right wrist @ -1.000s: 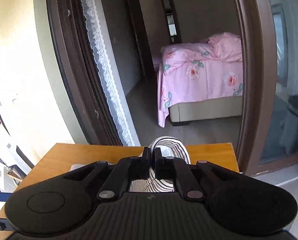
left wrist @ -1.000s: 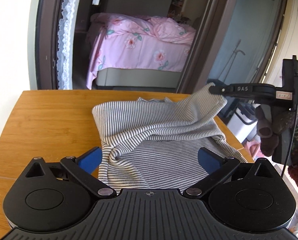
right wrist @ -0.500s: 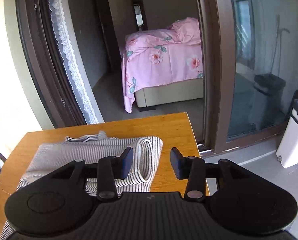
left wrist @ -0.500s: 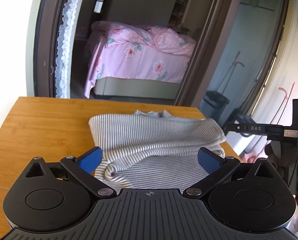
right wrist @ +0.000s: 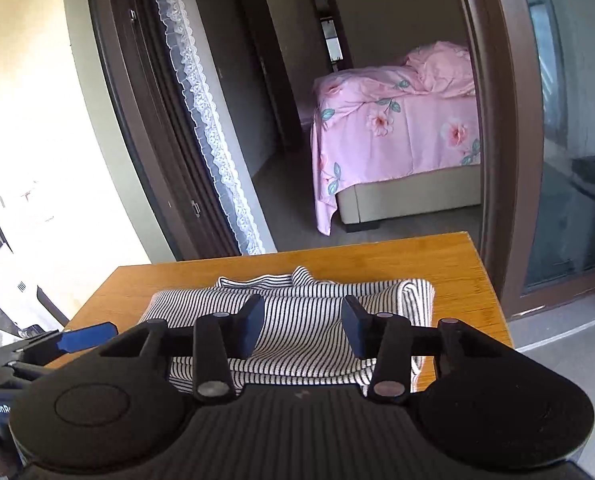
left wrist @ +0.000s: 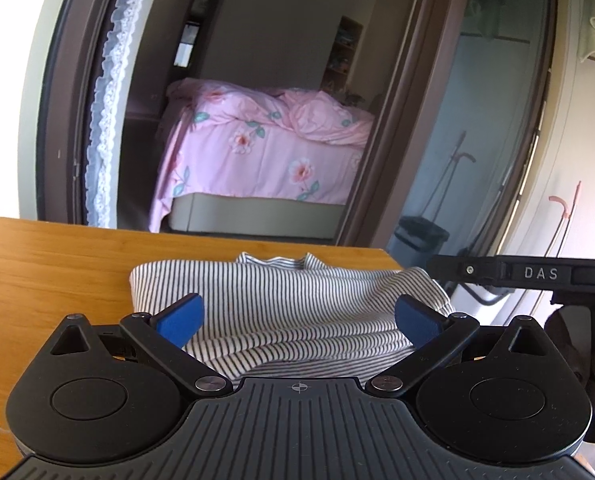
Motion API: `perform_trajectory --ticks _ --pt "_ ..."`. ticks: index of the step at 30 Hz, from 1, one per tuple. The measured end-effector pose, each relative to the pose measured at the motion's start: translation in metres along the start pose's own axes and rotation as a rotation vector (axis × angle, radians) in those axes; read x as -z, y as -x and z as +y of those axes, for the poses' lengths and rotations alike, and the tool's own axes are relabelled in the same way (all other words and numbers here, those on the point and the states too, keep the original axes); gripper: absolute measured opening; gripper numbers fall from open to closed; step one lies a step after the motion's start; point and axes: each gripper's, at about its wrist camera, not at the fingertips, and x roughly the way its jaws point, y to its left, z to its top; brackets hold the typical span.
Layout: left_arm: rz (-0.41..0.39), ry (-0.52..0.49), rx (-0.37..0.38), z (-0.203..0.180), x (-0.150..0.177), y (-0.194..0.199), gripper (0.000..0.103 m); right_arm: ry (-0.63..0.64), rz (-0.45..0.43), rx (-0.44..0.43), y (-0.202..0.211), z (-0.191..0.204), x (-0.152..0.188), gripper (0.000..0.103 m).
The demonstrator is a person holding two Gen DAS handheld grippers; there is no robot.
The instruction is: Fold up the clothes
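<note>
A black-and-white striped garment [left wrist: 297, 300] lies folded over on the wooden table [left wrist: 57, 272], its collar at the far edge. My left gripper [left wrist: 297, 318] hovers over its near side, open wide, with the blue pads [left wrist: 181, 316] apart and nothing pressed between them. In the right wrist view the garment [right wrist: 297, 320] lies under my right gripper [right wrist: 303, 322], whose jaws stand open above the cloth without pinching it. One finger of the right gripper [left wrist: 477, 272] reaches in from the right, beside the garment's rolled right edge. The left gripper's blue pad [right wrist: 85, 338] shows at the left.
The table's [right wrist: 437, 256] far and right edges drop to the floor. Beyond a brown door frame [left wrist: 381, 160] stands a bed with a pink floral cover [left wrist: 265, 160]. A lace curtain [left wrist: 105, 120] hangs at the left, and a dark bin [left wrist: 423, 236] stands behind glass at the right.
The right gripper let go of the lifted fold and opened. The fold dropped flat onto the garment. Both grippers came lower, and the left one stayed open.
</note>
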Motion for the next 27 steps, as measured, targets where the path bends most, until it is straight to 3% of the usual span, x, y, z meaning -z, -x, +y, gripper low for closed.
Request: perform_trajectory --ticks 3,4,7,10,13,22,27 --pt "0.052 0.019 0.003 0.011 0.005 -0.014 0.103 -0.060 0.096 0.032 -0.026 -0.018 0.009 0.042" --pt "0.061 0.020 -0.014 0.016 0.011 -0.018 0.103 -0.080 0.111 0.035 -0.032 -0.025 0.013 0.038" --pt "0.091 0.052 -0.042 0.031 0.024 -0.026 0.103 -0.080 0.042 0.007 -0.029 -0.034 0.028 0.034" --pt "0.058 0.076 -0.036 0.035 0.024 -0.022 0.103 -0.029 -0.005 0.026 -0.025 -0.026 0.037 0.036" --pt "0.060 0.074 -0.038 0.036 0.024 -0.022 0.103 0.006 -0.007 0.036 -0.024 -0.022 0.038 0.041" --pt "0.070 0.062 -0.060 0.035 0.024 -0.023 0.103 -0.003 -0.003 0.023 -0.023 -0.025 0.038 0.042" --pt "0.097 0.021 -0.062 0.034 0.023 -0.023 0.103 0.060 0.057 0.034 -0.030 -0.012 0.032 0.052"
